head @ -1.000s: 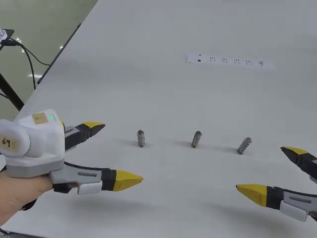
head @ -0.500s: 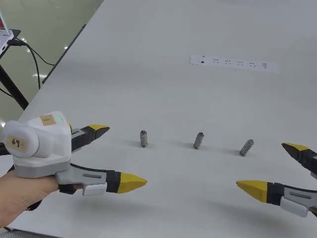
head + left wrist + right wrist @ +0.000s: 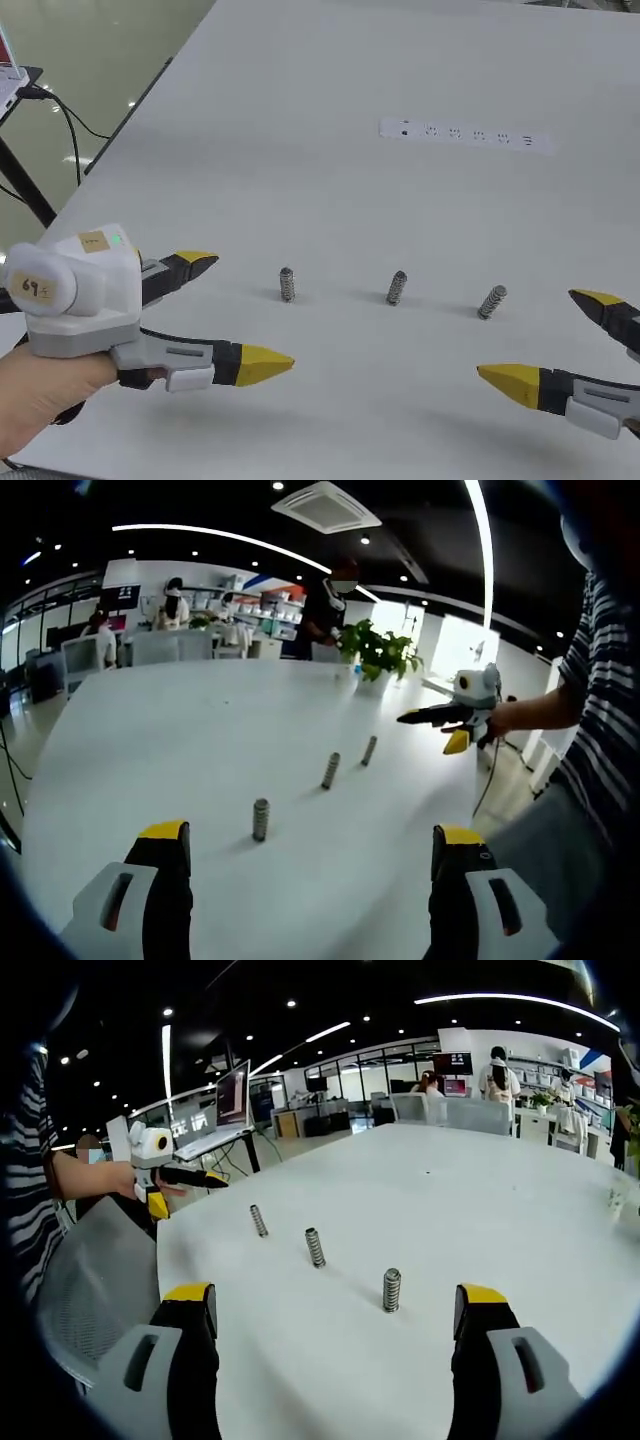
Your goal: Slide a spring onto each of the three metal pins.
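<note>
Three small coiled springs stand in a row on the white table: the left spring [image 3: 287, 284], the middle spring [image 3: 396, 288] and the right spring [image 3: 491, 301], which leans. Any pins inside them are hidden. My left gripper [image 3: 235, 315] hovers open at the left of the row, nothing between its yellow tips. My right gripper [image 3: 555, 340] is open at the right, also holding nothing. In the left gripper view the nearest spring [image 3: 261, 819] stands ahead between the jaws, with the other two [image 3: 331, 770] [image 3: 369, 750] behind it. In the right gripper view the nearest spring [image 3: 391, 1289] stands ahead.
A white power strip [image 3: 465, 136] lies further back on the table. The table's left edge [image 3: 120, 130] drops to a floor with black cables [image 3: 55, 110]. People and chairs stand at the table's far end in both gripper views.
Both grippers have stayed almost still and open. The whole picture has shifted slightly with the head; the springs have not moved.
</note>
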### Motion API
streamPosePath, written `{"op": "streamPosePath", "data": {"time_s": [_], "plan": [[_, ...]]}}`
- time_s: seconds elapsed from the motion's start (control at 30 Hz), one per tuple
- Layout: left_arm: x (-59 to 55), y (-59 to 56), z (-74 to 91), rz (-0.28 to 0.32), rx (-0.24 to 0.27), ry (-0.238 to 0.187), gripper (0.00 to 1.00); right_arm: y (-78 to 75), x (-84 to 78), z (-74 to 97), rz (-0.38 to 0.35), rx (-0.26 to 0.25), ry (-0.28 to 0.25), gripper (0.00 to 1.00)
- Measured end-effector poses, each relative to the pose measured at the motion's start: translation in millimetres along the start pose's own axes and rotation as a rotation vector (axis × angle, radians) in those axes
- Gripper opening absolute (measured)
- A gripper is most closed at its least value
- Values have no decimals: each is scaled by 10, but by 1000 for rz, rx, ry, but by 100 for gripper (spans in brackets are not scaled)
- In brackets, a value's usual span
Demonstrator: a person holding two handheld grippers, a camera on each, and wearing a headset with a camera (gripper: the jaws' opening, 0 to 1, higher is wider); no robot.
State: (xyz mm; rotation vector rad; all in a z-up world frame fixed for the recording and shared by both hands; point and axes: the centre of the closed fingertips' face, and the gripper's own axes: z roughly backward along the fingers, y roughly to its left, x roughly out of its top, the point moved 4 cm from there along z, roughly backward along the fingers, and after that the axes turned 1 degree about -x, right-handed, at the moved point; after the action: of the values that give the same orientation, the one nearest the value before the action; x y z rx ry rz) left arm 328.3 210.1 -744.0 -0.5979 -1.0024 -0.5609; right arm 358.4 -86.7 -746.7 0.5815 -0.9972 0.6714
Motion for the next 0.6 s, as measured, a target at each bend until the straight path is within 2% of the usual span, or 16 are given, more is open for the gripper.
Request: {"op": "streamPosePath", "data": {"time_s": [0.23,0.5,0.6], "plan": [[-48,1,33,-5,0,14,98,23,-15,10,9,1,0,99],[-149,37,86,7,17,20,98,41,-145,17,35,4,37,99],[-166,19,98,-1,16,14,98,25,-174,50,39,-4,31,99]]}}
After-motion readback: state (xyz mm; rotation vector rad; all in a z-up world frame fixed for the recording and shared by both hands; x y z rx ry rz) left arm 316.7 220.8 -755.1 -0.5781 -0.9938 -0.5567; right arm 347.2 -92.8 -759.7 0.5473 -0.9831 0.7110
